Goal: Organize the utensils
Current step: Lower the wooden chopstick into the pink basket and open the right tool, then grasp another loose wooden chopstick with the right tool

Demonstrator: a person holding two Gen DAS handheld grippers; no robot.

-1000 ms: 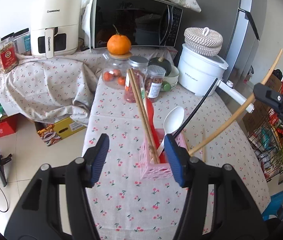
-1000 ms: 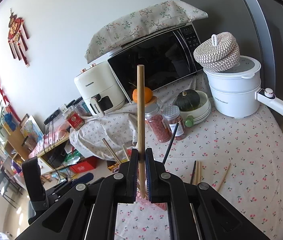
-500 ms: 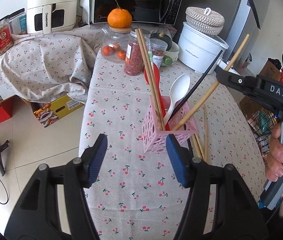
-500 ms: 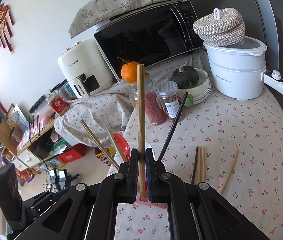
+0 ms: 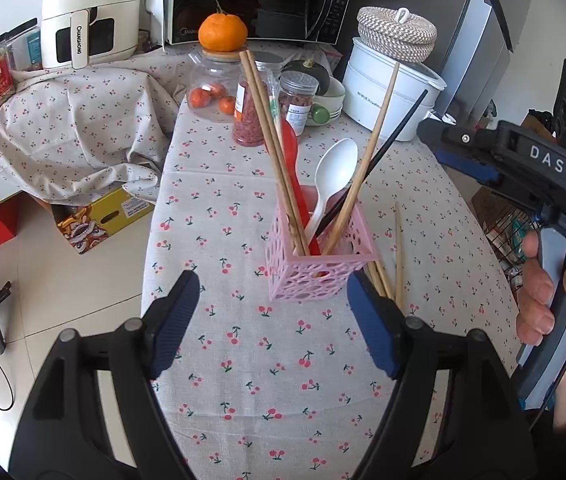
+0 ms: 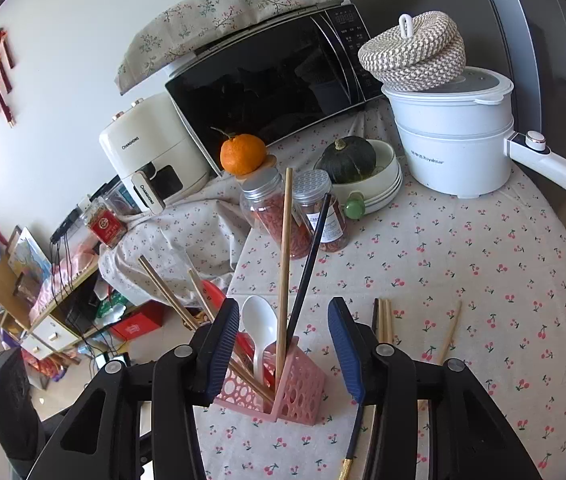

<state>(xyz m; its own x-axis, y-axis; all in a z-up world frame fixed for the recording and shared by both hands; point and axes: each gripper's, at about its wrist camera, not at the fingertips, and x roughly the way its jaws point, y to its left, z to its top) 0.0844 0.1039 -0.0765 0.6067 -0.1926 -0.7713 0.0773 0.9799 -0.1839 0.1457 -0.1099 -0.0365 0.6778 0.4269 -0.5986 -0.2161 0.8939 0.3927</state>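
Left gripper (image 5: 271, 320): jaws opening, nothing between them, just short of the pink perforated plastic utensil basket (image 5: 319, 268) on the cherry-print tablecloth (image 5: 243, 380). In the basket, left to right: a pair of wooden chopsticks (image 5: 271, 140) leaning up-left, a red spoon (image 5: 295, 184), a white plastic spoon (image 5: 331, 176), a light wooden chopstick (image 5: 367, 160) and a black chopstick (image 5: 387, 148), both leaning up-right. Right gripper (image 6: 283, 344): jaws opening, the light chopstick standing between them, no pad touching it. Loose wooden chopsticks (image 6: 383, 320) lie flat right of the basket.
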